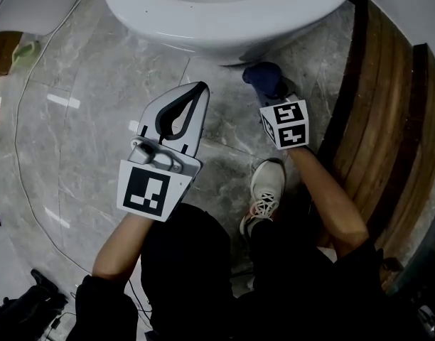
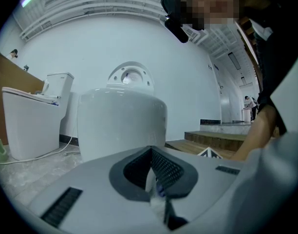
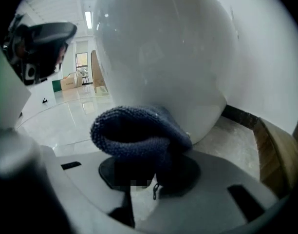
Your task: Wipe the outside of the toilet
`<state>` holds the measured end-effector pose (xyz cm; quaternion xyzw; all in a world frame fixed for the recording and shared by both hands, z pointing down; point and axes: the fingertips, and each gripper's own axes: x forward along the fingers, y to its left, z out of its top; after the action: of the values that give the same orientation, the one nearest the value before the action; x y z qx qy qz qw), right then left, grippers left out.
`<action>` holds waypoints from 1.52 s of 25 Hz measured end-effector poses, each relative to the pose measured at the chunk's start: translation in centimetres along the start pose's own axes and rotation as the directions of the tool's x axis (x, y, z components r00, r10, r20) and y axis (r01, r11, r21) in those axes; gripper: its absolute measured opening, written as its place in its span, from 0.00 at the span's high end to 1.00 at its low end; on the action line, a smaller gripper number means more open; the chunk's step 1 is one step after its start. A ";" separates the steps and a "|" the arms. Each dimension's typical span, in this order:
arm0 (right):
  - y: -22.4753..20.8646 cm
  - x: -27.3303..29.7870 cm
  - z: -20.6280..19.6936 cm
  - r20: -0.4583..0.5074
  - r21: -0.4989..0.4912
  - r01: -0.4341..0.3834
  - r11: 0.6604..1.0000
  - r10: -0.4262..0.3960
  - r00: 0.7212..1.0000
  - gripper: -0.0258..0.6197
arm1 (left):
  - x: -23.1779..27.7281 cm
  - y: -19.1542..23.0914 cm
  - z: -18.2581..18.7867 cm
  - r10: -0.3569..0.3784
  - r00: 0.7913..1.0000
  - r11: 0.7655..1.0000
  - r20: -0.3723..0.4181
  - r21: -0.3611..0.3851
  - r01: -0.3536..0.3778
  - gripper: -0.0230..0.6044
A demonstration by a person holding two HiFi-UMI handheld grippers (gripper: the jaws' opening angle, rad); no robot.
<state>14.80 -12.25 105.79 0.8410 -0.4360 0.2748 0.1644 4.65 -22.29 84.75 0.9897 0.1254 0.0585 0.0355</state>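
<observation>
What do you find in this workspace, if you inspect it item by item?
Surface: grey tiled floor, glossy.
Job's things: white toilet; dark blue cloth close to the outside of its bowl, contact not clear.
Clutter: green object at the far left; black item at the lower left.
Grippers: left tool shut, nothing in it, over the floor; right tool shut on the cloth.
Cables: thin white cable lying on the floor at the left.
Surroundings: wooden steps at the right; second toilet further back; the person's shoe on the floor.
</observation>
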 end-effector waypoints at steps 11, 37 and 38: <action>5.5 -11.0 13.3 0.261 0.041 -0.072 0.997 0.059 0.963 0.81 | -1.0 0.5 0.7 0.011 1.000 1.000 0.026 0.015 -0.012 0.94; 5.7 -11.2 17.5 0.371 -0.023 -0.031 0.999 0.038 0.928 0.81 | -1.6 1.1 1.3 0.035 0.999 0.999 0.041 0.020 -0.036 0.94; 5.7 -11.0 17.3 0.372 -0.026 -0.028 0.999 0.036 0.928 0.81 | -1.7 1.1 1.3 0.036 0.998 0.999 0.042 0.023 -0.037 0.94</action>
<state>10.48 -17.36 85.62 0.8689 -0.4758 0.1086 0.0828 3.45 -23.91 83.33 0.9932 0.1070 0.0373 0.0251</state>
